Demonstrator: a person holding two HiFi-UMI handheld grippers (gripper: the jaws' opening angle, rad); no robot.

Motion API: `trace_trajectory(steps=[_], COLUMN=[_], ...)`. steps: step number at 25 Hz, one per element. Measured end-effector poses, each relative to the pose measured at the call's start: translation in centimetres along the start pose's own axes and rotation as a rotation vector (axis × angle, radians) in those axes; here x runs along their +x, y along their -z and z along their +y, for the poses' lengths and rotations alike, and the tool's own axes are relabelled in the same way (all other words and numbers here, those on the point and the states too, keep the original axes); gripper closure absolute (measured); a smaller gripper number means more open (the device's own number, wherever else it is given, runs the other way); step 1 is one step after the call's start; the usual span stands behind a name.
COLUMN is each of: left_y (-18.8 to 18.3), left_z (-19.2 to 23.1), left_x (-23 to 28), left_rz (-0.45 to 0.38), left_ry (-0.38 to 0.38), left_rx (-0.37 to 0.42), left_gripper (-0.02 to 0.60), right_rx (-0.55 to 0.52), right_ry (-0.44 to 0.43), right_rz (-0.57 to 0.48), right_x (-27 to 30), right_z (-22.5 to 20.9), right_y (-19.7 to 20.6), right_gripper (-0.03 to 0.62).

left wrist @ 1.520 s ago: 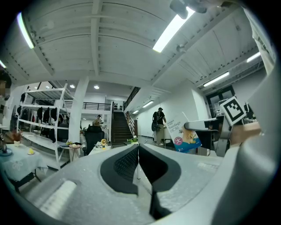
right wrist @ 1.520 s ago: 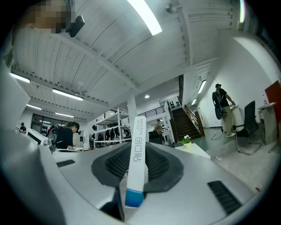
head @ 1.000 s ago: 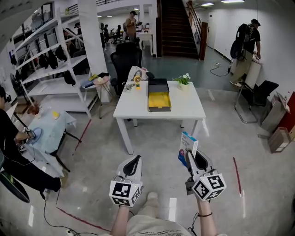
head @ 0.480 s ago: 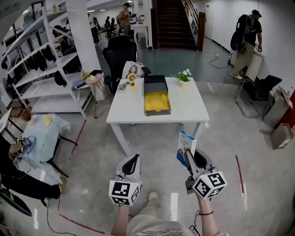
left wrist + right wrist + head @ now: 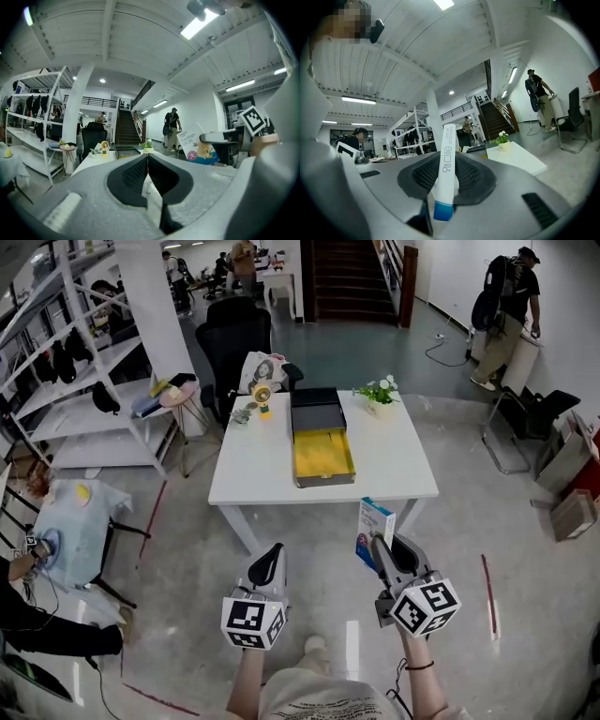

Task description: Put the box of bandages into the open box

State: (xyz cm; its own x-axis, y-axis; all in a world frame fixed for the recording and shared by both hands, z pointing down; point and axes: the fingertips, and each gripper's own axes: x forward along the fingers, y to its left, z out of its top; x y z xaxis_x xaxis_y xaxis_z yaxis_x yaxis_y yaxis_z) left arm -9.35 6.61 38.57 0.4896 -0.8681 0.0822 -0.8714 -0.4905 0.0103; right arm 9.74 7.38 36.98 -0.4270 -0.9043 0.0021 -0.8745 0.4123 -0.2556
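Note:
My right gripper [image 5: 379,548] is shut on a white and blue box of bandages [image 5: 373,532], held upright over the floor just in front of the white table [image 5: 394,465]. In the right gripper view the box [image 5: 447,164] stands edge-on between the two black pads. The open box [image 5: 323,454] with a yellow inside and a dark raised lid lies on the table's middle, ahead of both grippers. My left gripper [image 5: 269,564] hangs beside the right one, shut with nothing in it; its pads [image 5: 135,174] meet in the left gripper view, where the bandage box [image 5: 198,147] shows at the right.
On the table's far edge stand a small potted plant [image 5: 381,394] and a yellow tape dispenser [image 5: 262,397]. A black office chair [image 5: 230,345] is behind the table, white shelving [image 5: 66,362] at the left. A person [image 5: 506,306] stands at the far right by a chair [image 5: 532,423].
The table and the open box have come nearer and lower in the head view. Both grippers keep their hold and their place relative to me.

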Motion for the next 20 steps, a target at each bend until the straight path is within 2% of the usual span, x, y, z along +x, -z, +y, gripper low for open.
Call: trace_trajectory(steps=[6, 20], left_y=[-0.1, 2.0], left_z=[2.4, 7.0], left_x=[3.0, 8.4], left_rz=[0.000, 0.049], left_ry=[0.012, -0.020], left_rx=[-0.005, -0.049], left_gripper=[0.558, 0.558], right_rx=[0.014, 0.054], right_ry=[0.010, 0.010], right_rz=[0.007, 0.023], right_x=[3.8, 10.8], right_z=[-1.2, -4.5], right_y=[0.1, 0.7], right_gripper=[0.503, 0.503])
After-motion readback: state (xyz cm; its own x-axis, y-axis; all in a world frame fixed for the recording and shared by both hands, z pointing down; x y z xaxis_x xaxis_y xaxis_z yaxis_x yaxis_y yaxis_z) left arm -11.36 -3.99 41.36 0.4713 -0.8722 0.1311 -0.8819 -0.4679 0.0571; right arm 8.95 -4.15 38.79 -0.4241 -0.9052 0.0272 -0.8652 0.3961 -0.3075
